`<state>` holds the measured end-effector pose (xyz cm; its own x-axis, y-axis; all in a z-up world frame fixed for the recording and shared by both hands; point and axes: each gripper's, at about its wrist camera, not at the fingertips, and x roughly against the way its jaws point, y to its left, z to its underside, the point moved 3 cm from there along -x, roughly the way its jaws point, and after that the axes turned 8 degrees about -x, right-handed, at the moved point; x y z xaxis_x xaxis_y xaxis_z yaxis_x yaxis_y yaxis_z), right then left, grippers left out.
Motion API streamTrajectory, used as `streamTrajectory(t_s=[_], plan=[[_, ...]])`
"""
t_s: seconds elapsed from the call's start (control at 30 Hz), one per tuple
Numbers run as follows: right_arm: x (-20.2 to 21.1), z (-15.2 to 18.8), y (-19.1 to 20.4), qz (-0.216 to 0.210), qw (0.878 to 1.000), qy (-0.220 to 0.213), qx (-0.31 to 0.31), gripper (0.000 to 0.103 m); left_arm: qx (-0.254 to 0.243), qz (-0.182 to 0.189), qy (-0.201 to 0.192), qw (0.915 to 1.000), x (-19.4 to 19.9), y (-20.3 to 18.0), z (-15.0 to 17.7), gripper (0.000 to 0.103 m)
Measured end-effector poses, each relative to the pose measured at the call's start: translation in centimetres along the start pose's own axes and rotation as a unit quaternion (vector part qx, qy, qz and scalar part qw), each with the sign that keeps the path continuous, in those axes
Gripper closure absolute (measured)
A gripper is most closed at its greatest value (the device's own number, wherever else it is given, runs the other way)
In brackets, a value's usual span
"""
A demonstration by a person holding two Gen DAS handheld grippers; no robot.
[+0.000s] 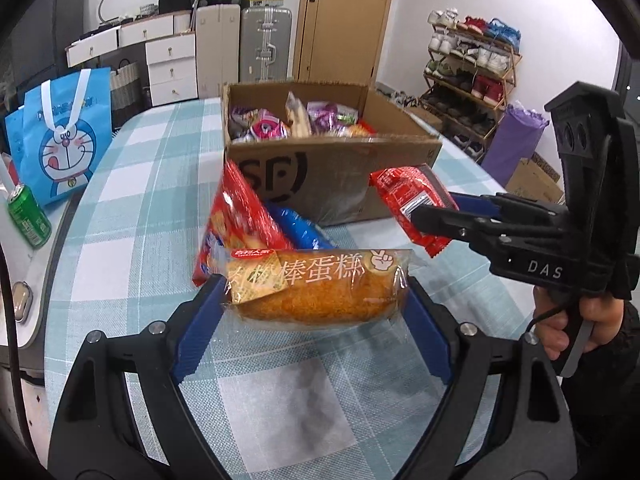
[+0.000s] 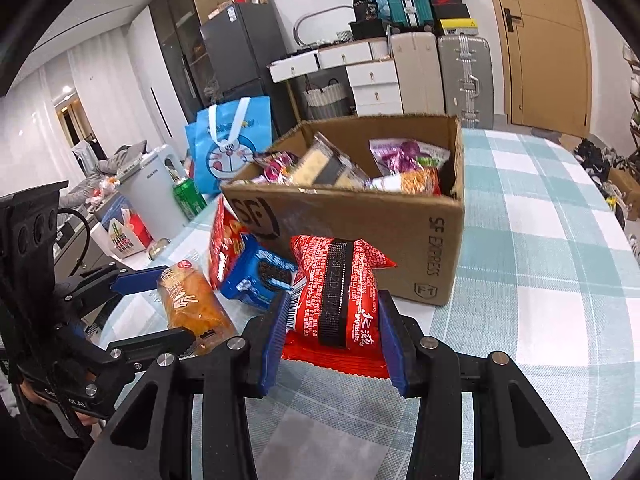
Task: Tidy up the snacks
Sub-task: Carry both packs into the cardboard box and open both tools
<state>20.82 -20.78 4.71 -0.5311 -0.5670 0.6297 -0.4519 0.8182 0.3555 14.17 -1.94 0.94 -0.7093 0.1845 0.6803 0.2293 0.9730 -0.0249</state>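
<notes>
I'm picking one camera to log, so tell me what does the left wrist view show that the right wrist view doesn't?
Left wrist only: a loaded shoe rack and a purple roll.
Right wrist only: a dark fridge and the box's SF EXPRESS side print.
Both: the cardboard box of snacks, the left gripper holding the wrapped cake, the right gripper holding the red packet, the Oreo pack.

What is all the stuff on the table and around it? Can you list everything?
cake: 1, orange, in the left hand-held gripper
red packet: 1, in the right hand-held gripper
cookie pack: 1, blue, by the box front
tall red bag: 1, leaning at the box
cardboard box: 1, brown, full of snacks
can: 1, green, table's left edge
gift bag: 1, blue, behind the can
tablecloth: 1, checked green-white
shoe rack: 1, by the wall
left hand-held gripper: shut on cake
right hand-held gripper: shut on red packet
</notes>
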Motion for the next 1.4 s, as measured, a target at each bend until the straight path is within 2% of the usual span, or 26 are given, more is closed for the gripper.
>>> streamTrajectory(t_s=[0.33,0.63,1.0,1.4], plan=[[2.8,-1.2,0.5,-0.016,0.999,-0.036,-0.003,0.059,0.006,-0.016,-0.037,0.9992,2.9,0.2,-1.7,0.018],[4.8,-2.6,0.0,-0.021,0.998,-0.066,-0.006,0.059,0.032,-0.033,-0.073,0.9962,4.6,2.3,-4.6,0.018],[4.8,-4.7,-1.8,-0.034,0.995,-0.088,-0.033,0.059,0.05,-0.057,-0.075,0.9943,2.6,3.8,-8.3,0.018],[3.7,-7.6,-2.8,-0.02,0.995,-0.092,-0.039,0.059,0.053,-0.054,-0.071,0.9946,-1.0,4.0,-12.2,0.018]])
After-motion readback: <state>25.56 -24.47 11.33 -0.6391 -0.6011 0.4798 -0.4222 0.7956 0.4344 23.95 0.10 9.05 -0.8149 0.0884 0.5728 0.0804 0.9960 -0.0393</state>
